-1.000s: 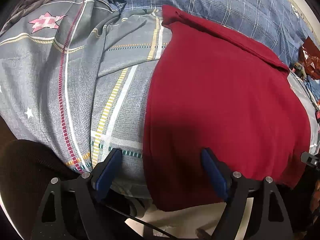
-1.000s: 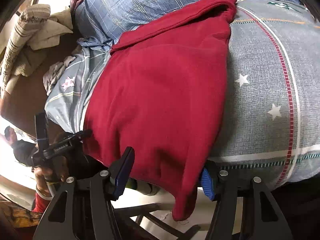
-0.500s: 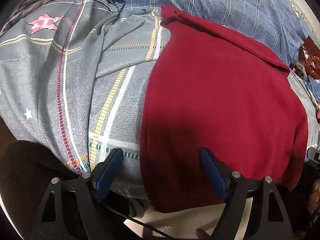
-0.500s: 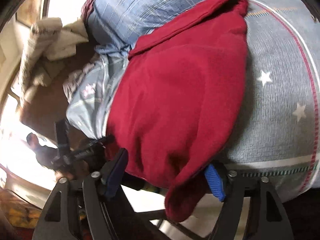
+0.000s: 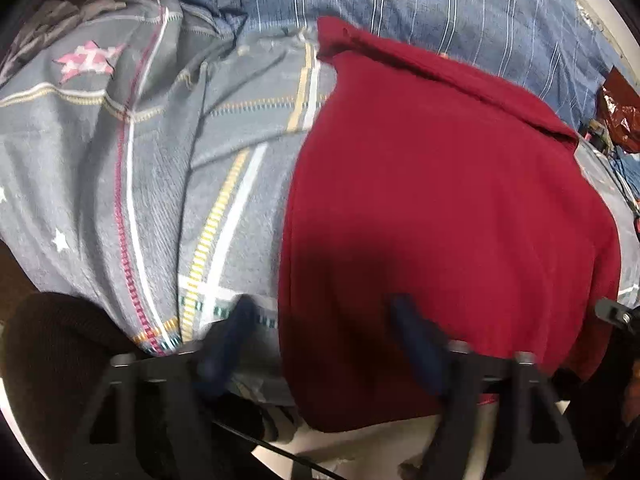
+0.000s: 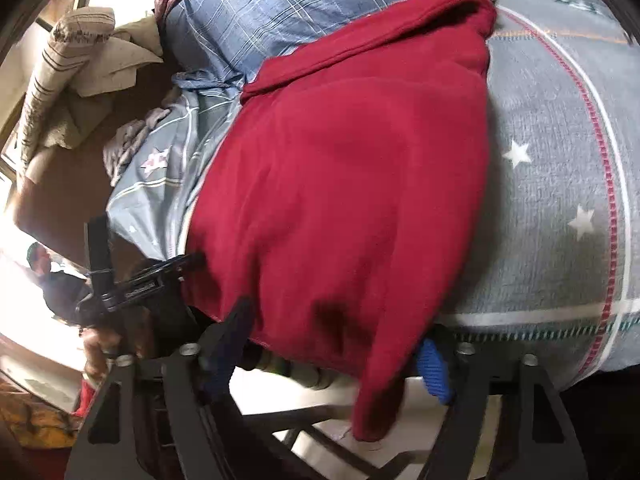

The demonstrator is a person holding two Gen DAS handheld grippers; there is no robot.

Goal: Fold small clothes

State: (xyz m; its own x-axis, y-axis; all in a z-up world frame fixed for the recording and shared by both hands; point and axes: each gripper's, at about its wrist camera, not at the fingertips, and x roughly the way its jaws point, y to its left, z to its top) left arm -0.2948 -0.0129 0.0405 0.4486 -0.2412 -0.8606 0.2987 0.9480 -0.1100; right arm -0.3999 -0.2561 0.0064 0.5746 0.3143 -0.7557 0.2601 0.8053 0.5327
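Both grippers stand wide apart at the near edge of the bed. Left gripper [image 5: 324, 332] straddles the 9 o'clock side edge of the dark red fleece garment [image 5: 440, 208], gripping nothing. Right gripper [image 6: 340, 344] spans the garment's hanging 6 o'clock corner [image 6: 376, 392]; whether its blue pads [image 6: 434, 372] touch the cloth, I cannot tell. Garment lies flat on the grey star-patterned bedspread [image 6: 552, 184], its hem overhanging the bed edge. Bare bedspread lies open toward 9 o'clock in the left view, toward 3 o'clock in the right. Blue checked bedding [image 5: 400, 4] lies at 12 o'clock.
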